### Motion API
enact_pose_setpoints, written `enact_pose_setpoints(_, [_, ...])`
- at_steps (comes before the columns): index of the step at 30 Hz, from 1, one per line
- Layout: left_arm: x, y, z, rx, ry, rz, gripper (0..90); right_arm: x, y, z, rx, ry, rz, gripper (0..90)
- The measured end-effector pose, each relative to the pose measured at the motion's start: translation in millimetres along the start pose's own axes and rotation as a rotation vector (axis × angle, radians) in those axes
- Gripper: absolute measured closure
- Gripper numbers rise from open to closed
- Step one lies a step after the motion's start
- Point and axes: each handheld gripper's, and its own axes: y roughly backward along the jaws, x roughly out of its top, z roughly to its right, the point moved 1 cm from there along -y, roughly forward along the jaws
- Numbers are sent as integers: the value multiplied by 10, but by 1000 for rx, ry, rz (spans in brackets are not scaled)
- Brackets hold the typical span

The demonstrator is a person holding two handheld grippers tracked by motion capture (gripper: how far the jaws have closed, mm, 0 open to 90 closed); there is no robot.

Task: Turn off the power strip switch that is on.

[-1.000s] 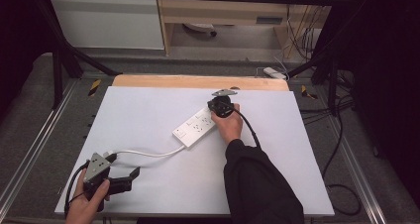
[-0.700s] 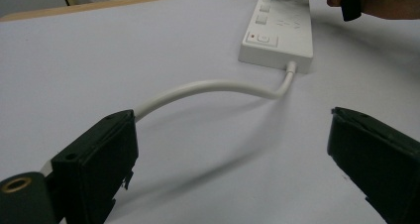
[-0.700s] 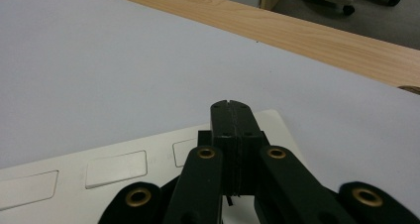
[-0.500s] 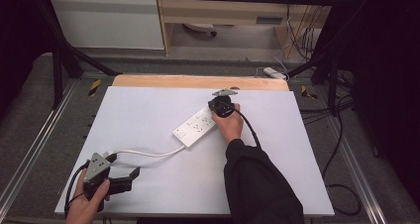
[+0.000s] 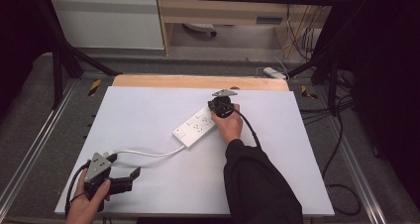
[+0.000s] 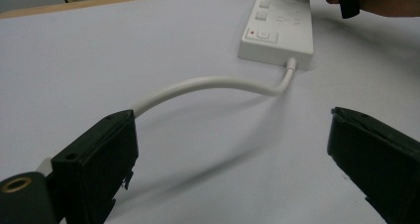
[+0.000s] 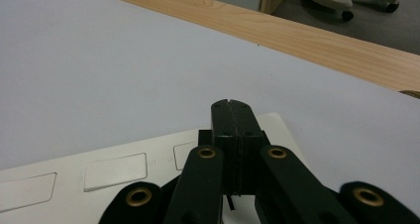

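The right gripper has its jaws pressed together with nothing visible between them, tips over the far end of the power strip, probably touching its top, though that contact is hidden; the strip's long axis runs diagonally from there toward the near left. Its cord curves on to the left gripper, whose jaws stand wide apart, empty, near the table's front-left corner; the right one is the nearer to the strip.

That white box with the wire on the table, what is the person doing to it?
It is a power strip lying on a white table. The person holds a gripper in each hand. The right gripper, jaws shut together, sits over the strip's far end. The left gripper is open near the table's front edge, beside the white cord, gripping nothing.
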Motion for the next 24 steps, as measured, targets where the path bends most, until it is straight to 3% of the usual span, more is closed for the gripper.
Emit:
enact_pose_setpoints(19, [-1,1,1,-1,-1,-1,53,-58,-10,-10,4,42,25,900])
enact_pose_setpoints(24, [-1,6,-6,1,-1,-1,53,-14,11,-43,8,51,3,900])
